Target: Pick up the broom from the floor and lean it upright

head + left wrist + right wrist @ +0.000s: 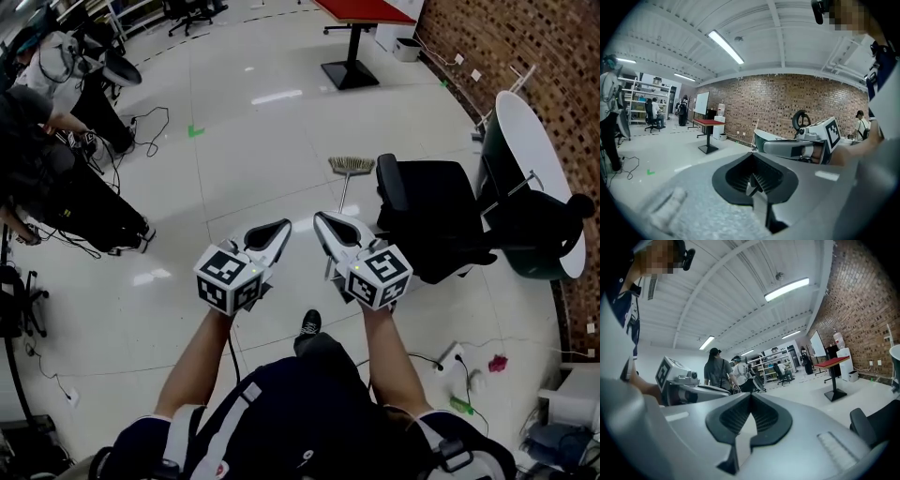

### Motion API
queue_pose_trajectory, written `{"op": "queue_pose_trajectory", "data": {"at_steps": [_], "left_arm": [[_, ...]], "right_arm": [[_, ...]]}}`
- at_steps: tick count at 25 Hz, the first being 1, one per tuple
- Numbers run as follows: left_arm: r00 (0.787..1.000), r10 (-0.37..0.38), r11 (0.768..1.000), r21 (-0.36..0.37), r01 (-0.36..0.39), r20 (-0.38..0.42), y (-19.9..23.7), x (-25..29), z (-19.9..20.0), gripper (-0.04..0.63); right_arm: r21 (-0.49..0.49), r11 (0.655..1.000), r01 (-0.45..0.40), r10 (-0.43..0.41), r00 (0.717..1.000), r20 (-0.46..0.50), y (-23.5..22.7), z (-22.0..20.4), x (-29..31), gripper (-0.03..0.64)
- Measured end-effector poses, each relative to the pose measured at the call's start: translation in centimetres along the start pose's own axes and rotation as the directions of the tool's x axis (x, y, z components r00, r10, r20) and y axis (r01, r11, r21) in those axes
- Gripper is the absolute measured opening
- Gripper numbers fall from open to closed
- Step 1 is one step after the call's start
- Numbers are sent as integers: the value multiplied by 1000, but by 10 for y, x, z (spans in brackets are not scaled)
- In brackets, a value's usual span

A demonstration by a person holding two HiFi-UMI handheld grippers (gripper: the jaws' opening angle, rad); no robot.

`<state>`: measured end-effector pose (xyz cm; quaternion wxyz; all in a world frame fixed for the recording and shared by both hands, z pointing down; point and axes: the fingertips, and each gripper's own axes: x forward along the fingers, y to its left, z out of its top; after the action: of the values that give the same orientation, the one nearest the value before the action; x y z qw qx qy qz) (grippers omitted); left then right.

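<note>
The broom (351, 169) lies on the pale floor just ahead of me, bristle head far, its handle running back toward me and passing under my right gripper. Both grippers hang side by side at waist height above the floor, short of the broom head. My left gripper (283, 226) is shut with nothing in it; its closed tips (751, 157) point toward the brick wall. My right gripper (321, 218) is also shut and empty, its jaws meeting in the right gripper view (750, 395). Each gripper view shows the other gripper beside it (801, 145) (686, 386).
A black office chair (433, 225) stands right of the broom, with a tipped white round table (531, 150) behind it. A red table (361, 11) is far ahead. People (52, 178) and cables are at the left. A power strip (450, 356) lies by my right foot.
</note>
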<state>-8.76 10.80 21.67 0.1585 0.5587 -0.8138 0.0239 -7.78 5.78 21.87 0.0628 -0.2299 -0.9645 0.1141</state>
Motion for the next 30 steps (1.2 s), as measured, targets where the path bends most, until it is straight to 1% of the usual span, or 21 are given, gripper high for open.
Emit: {"op": "queue_pose_trajectory", "data": {"at_steps": [5,9,12,14,15,17,19,21,23,26,28,30], "left_arm": [[998,-59,998,39,59,-14,39,43,21,2],[989,-145,988,53,146,-24,69,71,30,2],[972,-235,970,51,236,-26,91,98,40,2],[951,-307,949,57,309,-35,106,117,44,2],[936,-349,935,59,351,-40,112,126,45,2],[896,-441,895,50,443,-45,120,143,47,2],[842,-537,842,31,539,-51,120,159,47,2],[788,-613,788,20,615,-68,114,175,45,2],[737,-670,739,18,673,-89,106,188,42,2],[659,-743,663,13,749,-120,91,201,33,2],[605,-781,609,26,793,-154,74,207,24,2],[551,-809,553,55,832,-205,52,213,13,2]], "right_arm": [[13,999,44,-45,999,4,-43,14,35,3],[5,993,114,-114,993,-12,-61,17,59,3],[-3,981,193,-193,981,-21,-80,16,80,3],[1,964,267,-267,963,-23,-96,17,91,3],[4,950,313,-313,950,-24,-105,18,96,3],[0,912,411,-410,911,-32,-119,23,103,3],[-27,865,502,-503,863,-53,-127,28,104,3],[-31,810,586,-587,808,-60,-135,33,96,3],[-4,753,658,-657,752,-53,-141,34,83,3],[29,671,741,-739,672,-53,-141,27,59,3],[54,615,787,-785,617,-49,-137,20,39,3],[89,556,826,-827,561,-38,-134,12,12,3]]}}
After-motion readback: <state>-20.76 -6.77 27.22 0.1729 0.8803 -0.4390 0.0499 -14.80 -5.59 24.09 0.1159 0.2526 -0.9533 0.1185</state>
